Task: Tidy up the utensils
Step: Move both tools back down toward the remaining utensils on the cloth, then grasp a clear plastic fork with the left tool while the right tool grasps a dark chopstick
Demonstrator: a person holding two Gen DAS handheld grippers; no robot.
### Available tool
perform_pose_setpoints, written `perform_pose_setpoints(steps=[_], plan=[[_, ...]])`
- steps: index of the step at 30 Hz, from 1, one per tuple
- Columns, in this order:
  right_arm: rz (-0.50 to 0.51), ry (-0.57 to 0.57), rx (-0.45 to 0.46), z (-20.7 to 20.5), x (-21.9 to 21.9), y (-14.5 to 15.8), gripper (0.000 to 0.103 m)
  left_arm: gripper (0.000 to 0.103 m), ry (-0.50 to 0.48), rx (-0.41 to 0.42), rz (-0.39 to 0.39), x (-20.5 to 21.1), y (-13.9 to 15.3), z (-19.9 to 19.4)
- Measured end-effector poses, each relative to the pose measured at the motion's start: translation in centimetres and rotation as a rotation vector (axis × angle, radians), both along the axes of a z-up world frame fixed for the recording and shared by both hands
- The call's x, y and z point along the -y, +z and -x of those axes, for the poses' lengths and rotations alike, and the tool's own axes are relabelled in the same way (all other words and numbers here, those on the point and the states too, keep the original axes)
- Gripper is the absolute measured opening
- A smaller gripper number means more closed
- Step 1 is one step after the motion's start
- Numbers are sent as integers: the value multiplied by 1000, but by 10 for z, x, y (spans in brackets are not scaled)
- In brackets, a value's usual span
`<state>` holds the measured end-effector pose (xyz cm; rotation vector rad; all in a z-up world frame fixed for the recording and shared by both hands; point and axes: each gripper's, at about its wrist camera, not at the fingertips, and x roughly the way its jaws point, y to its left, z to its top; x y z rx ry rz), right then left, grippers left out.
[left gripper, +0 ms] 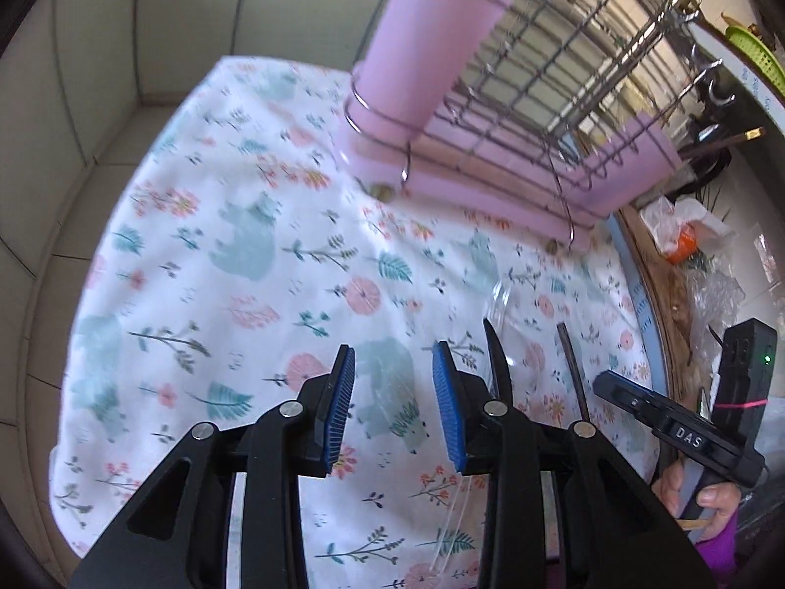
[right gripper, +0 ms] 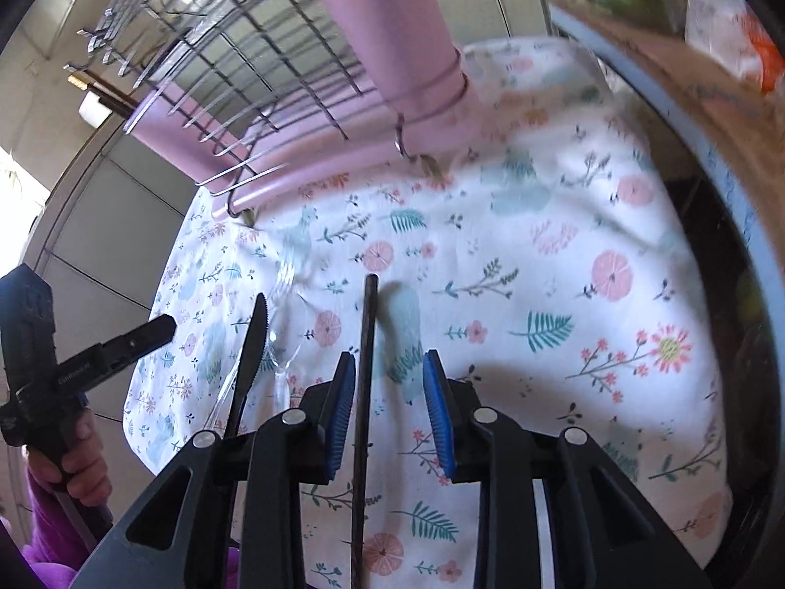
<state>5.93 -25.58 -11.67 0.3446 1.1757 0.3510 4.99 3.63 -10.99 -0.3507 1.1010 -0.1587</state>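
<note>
The table is covered by a white floral cloth [right gripper: 515, 265]. A wire rack [left gripper: 515, 98] with pink holders stands on the cloth at its far edge. Nearer than the rack, three utensils lie flat on the cloth: a black knife [right gripper: 252, 343], a clear fork [right gripper: 284, 324] touching the knife, and a dark chopstick [right gripper: 365, 368] apart from them.

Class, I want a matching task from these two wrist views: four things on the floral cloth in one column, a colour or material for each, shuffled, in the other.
1. knife
2. fork
3. chopstick
4. utensil cup

a. pink
b. clear plastic
c. black, serrated edge
d. dark brown, thin and straight

Pairs: 1-c, 2-b, 3-d, 4-a
</note>
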Motion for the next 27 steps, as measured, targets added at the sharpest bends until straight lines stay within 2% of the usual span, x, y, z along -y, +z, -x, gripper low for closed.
perform_pose_setpoints(steps=[8,21,27], plan=[[-4,6,1,-4,-1,-2,28,33,-47,-43,-17,15,-12,-5],[-32,-3,-10,-8,5,-6,28,33,-72,-102,-25,42,-23,-20],[-48,-31,-11,-11,15,-5,28,33,-76,-106,-23,39,-16,-32]])
